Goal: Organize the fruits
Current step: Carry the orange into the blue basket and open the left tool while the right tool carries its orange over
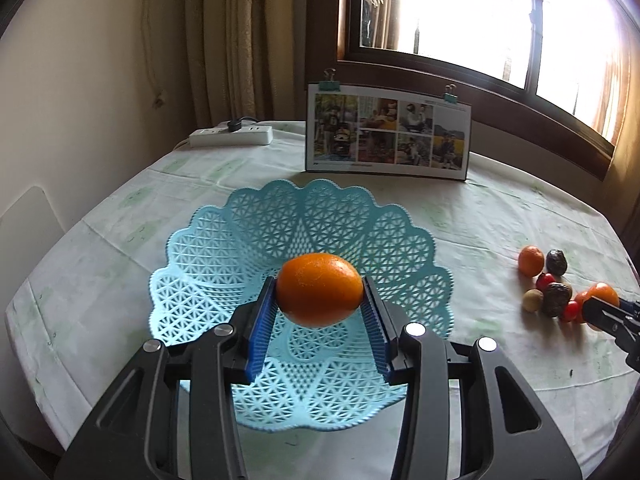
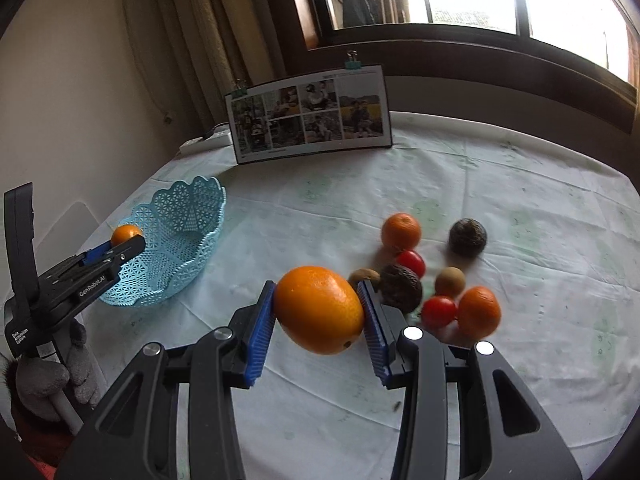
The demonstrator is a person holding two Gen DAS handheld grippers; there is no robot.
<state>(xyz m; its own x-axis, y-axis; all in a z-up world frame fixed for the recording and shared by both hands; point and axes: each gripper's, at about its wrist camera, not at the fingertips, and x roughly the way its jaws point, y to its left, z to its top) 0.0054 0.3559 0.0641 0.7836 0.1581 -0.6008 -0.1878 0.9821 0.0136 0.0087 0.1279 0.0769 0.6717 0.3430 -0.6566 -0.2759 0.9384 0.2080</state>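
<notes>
Two grippers each clamping one orange — left gripper (image 1: 320, 300) over blue basket (image 1: 224, 240), right gripper (image 2: 318, 312) above table (image 2: 520, 200), beside two mandarins (image 2: 401, 231), two tomatoes (image 2: 439, 311) — two dark wrinkled fruits (image 2: 467, 237).

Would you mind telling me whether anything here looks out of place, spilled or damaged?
Nothing stands out. Each gripper holds a whole orange: the left over the upright blue basket, the right above the tablecloth. The other fruits sit clustered and intact.
</notes>
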